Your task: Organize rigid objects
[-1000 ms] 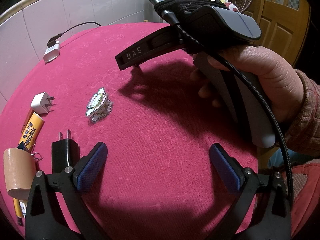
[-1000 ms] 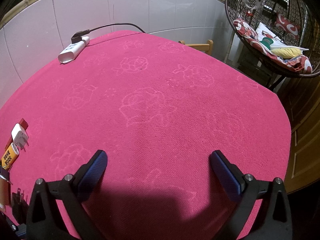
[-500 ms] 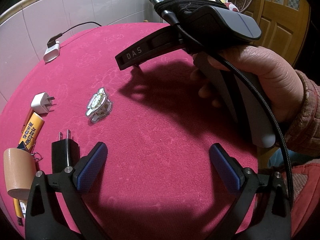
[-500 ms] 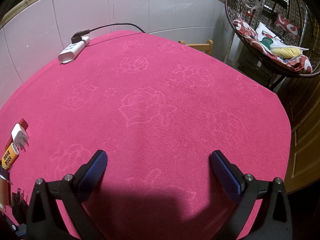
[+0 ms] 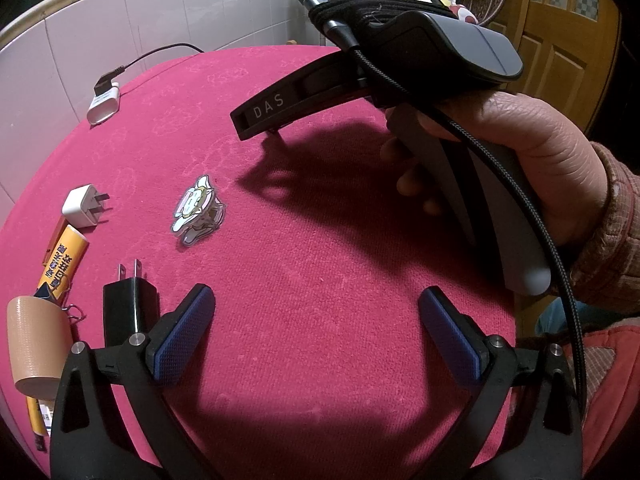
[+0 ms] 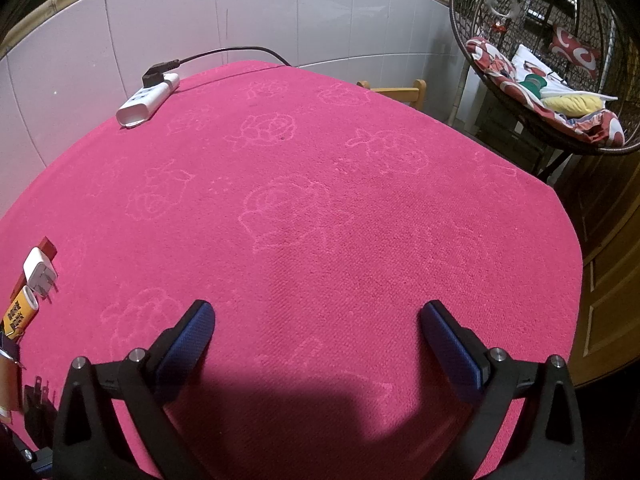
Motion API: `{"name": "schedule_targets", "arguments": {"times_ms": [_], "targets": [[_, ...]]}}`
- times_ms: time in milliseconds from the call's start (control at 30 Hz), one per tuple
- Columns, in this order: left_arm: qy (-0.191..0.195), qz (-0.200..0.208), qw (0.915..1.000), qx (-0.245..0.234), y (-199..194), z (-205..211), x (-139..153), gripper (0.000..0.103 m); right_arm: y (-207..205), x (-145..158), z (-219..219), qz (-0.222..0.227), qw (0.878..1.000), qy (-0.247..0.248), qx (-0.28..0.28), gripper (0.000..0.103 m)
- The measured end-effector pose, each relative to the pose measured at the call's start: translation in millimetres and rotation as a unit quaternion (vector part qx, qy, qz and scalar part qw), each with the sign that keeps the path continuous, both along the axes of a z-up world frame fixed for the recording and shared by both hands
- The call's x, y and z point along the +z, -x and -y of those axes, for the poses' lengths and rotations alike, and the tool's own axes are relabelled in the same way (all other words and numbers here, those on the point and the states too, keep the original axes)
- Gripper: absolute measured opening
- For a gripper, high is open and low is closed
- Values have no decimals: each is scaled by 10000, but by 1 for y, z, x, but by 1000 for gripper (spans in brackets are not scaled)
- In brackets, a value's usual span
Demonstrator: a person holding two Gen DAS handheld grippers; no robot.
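Observation:
On the pink table cloth (image 5: 320,280) lie a cartoon clip (image 5: 198,210), a white plug adapter (image 5: 83,208), a black plug adapter (image 5: 127,304), a yellow tube (image 5: 64,260) and a roll of tan tape (image 5: 34,342), all at the left. My left gripper (image 5: 316,332) is open and empty, just right of the black adapter. My right gripper (image 6: 318,348) is open and empty over bare cloth; its body shows in the left wrist view (image 5: 400,60), held in a hand. The white adapter (image 6: 38,272) and yellow tube (image 6: 18,314) sit far left in the right wrist view.
A white power strip (image 5: 104,106) with a black cable lies at the table's far left edge, also in the right wrist view (image 6: 148,100). A tiled wall (image 6: 200,20) runs behind. A hanging wicker chair (image 6: 540,80) and a wooden door (image 5: 560,40) stand to the right.

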State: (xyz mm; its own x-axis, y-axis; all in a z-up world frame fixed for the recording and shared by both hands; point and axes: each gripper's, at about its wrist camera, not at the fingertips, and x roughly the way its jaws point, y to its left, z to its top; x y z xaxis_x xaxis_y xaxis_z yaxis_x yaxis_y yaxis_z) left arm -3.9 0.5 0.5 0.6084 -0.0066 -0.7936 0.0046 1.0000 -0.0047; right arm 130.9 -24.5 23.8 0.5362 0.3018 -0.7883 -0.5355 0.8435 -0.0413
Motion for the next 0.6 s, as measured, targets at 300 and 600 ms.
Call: {"name": "schedule_targets", "arguments": {"times_ms": [300, 600], "targets": [[-184, -54, 9987, 462, 11, 0, 8, 103, 0, 0, 0, 3, 10000, -6, -4, 103], [-306, 996, 9680, 2281, 128, -56, 70, 103, 0, 0, 0, 12, 10000, -24, -19, 103]]}}
